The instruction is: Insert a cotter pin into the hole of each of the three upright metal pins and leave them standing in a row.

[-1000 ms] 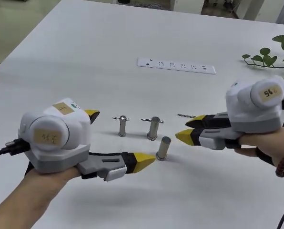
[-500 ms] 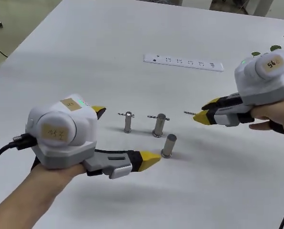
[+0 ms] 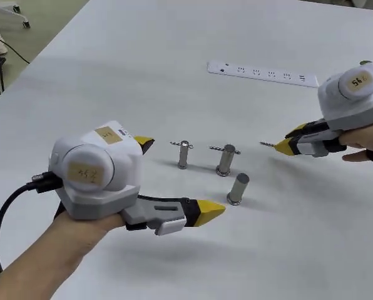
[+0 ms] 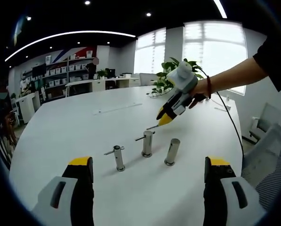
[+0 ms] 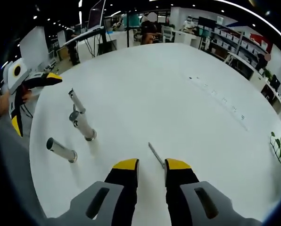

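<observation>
Three metal pins are stood upright on the desk [image 3: 111, 75]. The left pin [image 3: 183, 154] and middle pin [image 3: 225, 160] are fitted with cotter pins; the third pin [image 3: 238, 188], nearest, is bare. A loose cotter pin [image 3: 266, 144] is clamped in the jaws of the right gripper [image 3: 285, 147], right of the pins. The jaws of the left gripper [image 3: 179, 177] are held wide apart, empty.

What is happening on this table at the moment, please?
A person works with two grippers at a white table. The right gripper holds a cotter pin in its fingers. The left gripper is open and empty. The left pin and middle pin already carry cotter pins; the nearest pin has none.
</observation>
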Motion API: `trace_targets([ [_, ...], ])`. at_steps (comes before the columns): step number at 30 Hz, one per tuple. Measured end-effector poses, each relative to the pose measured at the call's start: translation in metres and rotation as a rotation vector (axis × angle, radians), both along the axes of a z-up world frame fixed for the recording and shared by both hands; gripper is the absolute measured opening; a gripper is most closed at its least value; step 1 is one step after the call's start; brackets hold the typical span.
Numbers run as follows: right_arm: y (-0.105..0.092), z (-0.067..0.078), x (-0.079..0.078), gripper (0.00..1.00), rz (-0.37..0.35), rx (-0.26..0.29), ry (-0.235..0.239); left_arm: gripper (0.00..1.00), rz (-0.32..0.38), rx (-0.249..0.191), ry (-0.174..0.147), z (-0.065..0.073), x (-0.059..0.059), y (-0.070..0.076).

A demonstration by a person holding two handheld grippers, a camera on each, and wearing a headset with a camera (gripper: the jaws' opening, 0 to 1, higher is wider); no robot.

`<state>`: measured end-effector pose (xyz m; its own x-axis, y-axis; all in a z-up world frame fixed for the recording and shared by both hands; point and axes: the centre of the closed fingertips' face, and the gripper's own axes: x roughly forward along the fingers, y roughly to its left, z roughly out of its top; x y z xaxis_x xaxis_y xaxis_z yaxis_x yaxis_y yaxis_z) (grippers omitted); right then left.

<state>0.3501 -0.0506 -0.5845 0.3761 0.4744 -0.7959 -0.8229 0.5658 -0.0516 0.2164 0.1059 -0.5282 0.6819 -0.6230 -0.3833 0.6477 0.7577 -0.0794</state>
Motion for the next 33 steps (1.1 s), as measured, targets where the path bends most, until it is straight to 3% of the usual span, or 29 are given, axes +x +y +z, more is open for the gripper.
trace_targets([
  [5,-0.004,-0.016,0.015,0.16,0.001,-0.008,0.015,0.97,0.000,0.001,0.010,-0.003,-0.001,0.001],
  [11,-0.007,-0.029,0.022,0.13,0.009,-0.028,0.040,0.96,-0.002,0.004,0.016,-0.005,-0.002,0.001],
  [20,-0.008,-0.028,0.022,0.06,0.043,-0.068,0.062,0.94,-0.012,-0.003,0.018,-0.004,-0.003,0.000],
  [25,-0.011,-0.030,0.020,0.03,0.093,-0.119,0.075,0.94,-0.013,-0.005,0.018,-0.004,-0.003,0.000],
  [33,-0.002,-0.029,0.014,0.00,0.217,-0.255,0.026,0.92,-0.020,0.001,0.018,-0.004,-0.004,-0.001],
])
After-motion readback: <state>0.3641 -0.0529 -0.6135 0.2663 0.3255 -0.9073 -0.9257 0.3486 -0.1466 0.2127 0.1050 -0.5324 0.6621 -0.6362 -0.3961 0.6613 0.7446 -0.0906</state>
